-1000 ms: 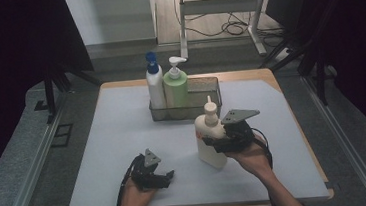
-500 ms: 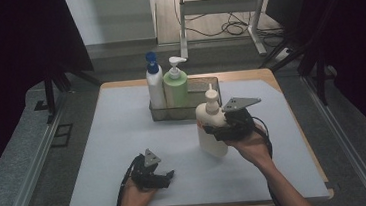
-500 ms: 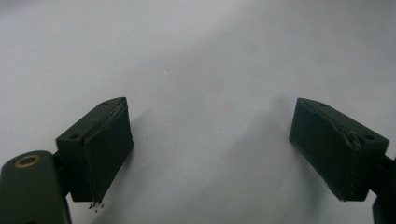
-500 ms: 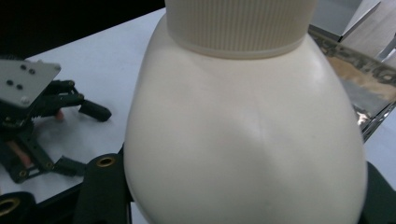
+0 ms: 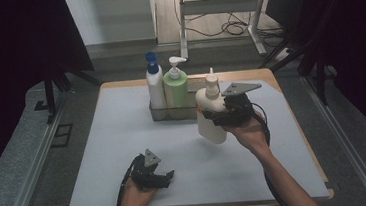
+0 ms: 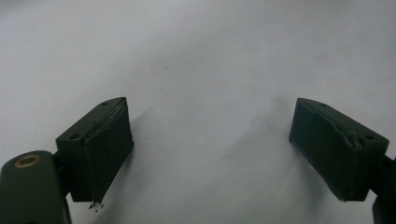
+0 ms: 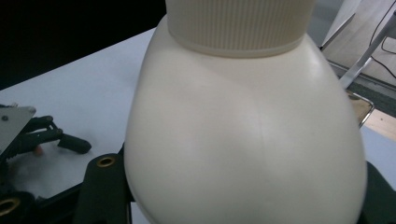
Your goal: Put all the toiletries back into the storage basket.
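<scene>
While the right gripper [image 5: 216,116] pinches the cream bottle [image 5: 211,115] clear of the surface [image 5: 123,133], the wire basket [image 5: 158,113] holds a blue-capped bottle [image 5: 155,85] and a green pump bottle [image 5: 176,87]; the left gripper [image 5: 165,179] rests, jaws spread.

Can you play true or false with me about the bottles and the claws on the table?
1. The right claw holds the cream plastic bottle with a pointed nozzle. True.
2. The left claw is holding a bottle. False: it is open and holds nothing, low over the pale grey table mat.
3. The green pump bottle stands in the clear rectangular tray. True.
4. The white bottle with the blue cap lies flat on the mat. False: it stands upright in the tray.
</scene>
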{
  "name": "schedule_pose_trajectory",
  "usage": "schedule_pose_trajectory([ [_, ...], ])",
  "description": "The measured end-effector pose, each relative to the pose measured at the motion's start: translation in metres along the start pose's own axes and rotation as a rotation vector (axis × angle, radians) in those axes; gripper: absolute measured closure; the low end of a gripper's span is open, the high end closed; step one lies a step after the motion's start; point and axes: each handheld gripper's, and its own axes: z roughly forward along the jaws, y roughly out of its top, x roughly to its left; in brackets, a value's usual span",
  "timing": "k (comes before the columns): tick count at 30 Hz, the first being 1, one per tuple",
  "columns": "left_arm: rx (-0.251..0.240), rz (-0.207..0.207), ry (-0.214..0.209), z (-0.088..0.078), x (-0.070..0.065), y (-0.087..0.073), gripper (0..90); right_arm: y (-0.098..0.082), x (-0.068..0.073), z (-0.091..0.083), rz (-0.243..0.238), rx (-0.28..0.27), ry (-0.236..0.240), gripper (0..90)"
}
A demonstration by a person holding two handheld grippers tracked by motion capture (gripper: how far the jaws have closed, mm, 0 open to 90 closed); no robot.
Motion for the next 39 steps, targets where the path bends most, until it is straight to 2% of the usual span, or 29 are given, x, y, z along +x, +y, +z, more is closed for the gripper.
schedule_pose_trajectory([
  [15,0.0,0.0,0.0,0.0,0.0,0.0,12.6,0.022,-0.014,0.008,0.023,-0.017,-0.056,39.8],
  [39,-0.002,-0.001,0.001,0.0,0.0,0.0,12.5,0.054,-0.033,0.032,0.051,-0.043,-0.145,39.8],
])
